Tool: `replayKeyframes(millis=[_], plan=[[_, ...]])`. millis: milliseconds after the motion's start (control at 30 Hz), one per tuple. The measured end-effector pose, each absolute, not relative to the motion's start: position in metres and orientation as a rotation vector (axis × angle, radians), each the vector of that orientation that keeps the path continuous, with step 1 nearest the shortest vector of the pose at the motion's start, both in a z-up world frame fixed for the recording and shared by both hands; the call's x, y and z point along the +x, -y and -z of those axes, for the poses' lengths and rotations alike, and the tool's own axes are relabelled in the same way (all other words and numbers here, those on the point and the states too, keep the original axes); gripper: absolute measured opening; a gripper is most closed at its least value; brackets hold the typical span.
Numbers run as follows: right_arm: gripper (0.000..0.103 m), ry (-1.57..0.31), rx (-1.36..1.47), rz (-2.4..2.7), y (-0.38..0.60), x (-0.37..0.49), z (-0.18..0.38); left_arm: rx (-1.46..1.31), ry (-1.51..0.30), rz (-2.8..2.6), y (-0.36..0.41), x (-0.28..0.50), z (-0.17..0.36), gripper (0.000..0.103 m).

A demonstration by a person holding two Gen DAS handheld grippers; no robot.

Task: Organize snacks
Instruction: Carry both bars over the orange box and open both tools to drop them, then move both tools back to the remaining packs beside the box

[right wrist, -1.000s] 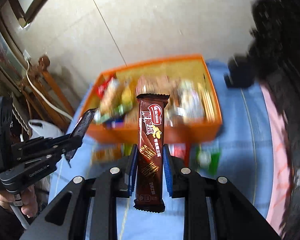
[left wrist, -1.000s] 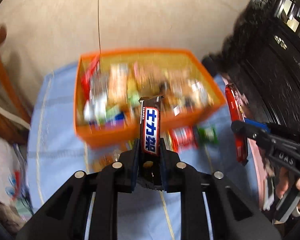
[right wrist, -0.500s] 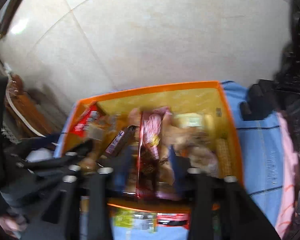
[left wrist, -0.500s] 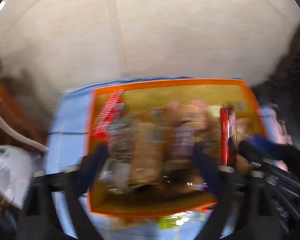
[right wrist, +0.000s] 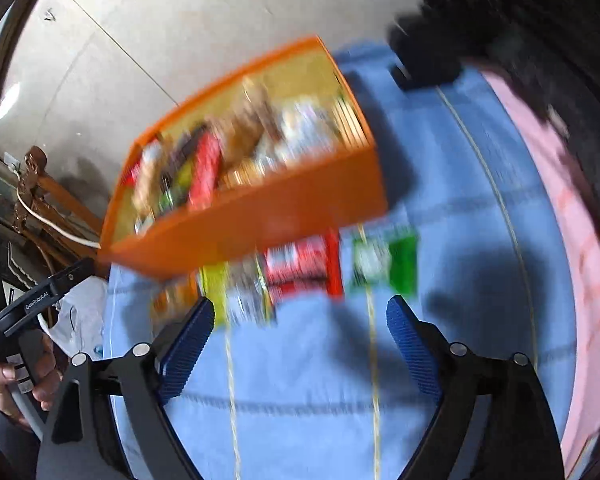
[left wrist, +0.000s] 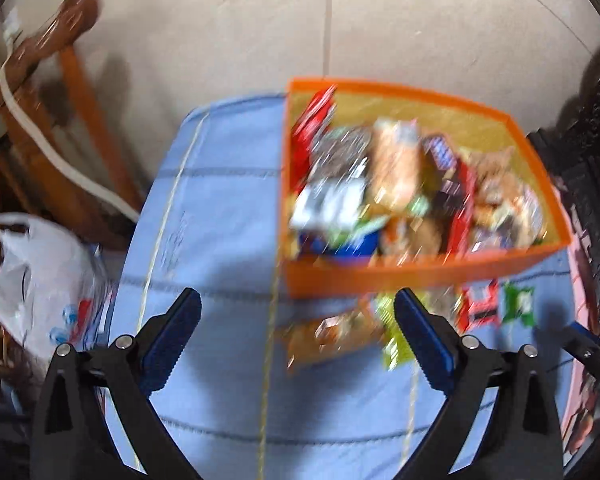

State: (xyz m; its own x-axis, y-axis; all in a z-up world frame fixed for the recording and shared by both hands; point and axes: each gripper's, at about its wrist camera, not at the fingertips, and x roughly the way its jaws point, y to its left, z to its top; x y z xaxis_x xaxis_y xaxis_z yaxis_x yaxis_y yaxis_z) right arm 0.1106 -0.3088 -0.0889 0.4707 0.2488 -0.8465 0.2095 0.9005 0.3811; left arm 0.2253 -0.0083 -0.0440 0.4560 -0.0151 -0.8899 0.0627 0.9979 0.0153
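The left gripper (left wrist: pixel 296 332) points steeply down, its blue-padded jaws spread wide with nothing gripped between them. The right gripper (right wrist: pixel 300 344) also tilts steeply down, its jaws opening and already far apart, with nothing between the pads (right wrist: pixel 414 354). In the right wrist view the left gripper's black body reaches in at the left edge, with a hand (right wrist: pixel 16 384) wrapped round its handle; in the left wrist view a bit of the right gripper's body shows at the right edge.
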Motion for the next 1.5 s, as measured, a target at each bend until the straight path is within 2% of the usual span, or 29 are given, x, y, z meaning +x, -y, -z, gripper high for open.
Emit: replayKeyframes(millis=[433,600,1133,1200,1367,1433,1500], plan=[[0.089,-1.246,0.499,-0.031,0.294,0.045,0.133,0.094,-1.258,0.066,-0.006,0.152,0.104,0.095],[0.089,-1.277,0.494,-0.048,0.286,0.047,0.142,0.064,-1.25,0.139,-0.002,0.165,0.115,0.095],[0.09,-1.361,0.499,-0.049,0.287,0.084,0.174,0.238,-1.249,0.22,0.037,0.227,0.158,0.094],[0.09,-1.365,0.486,-0.059,0.283,0.091,0.174,0.218,-1.24,0.249,0.04,0.229,0.159,0.071],[0.09,-1.364,0.464,-0.082,0.272,0.102,0.173,0.323,-1.216,0.25,0.049,0.223,0.165,0.061],[0.09,-1.362,0.457,-0.092,0.267,0.104,0.171,0.356,-1.21,0.256,0.054,0.214,0.162,0.049],[0.09,-1.358,0.451,-0.104,0.263,0.105,0.169,0.306,-1.235,0.273,0.049,0.21,0.156,0.042]])
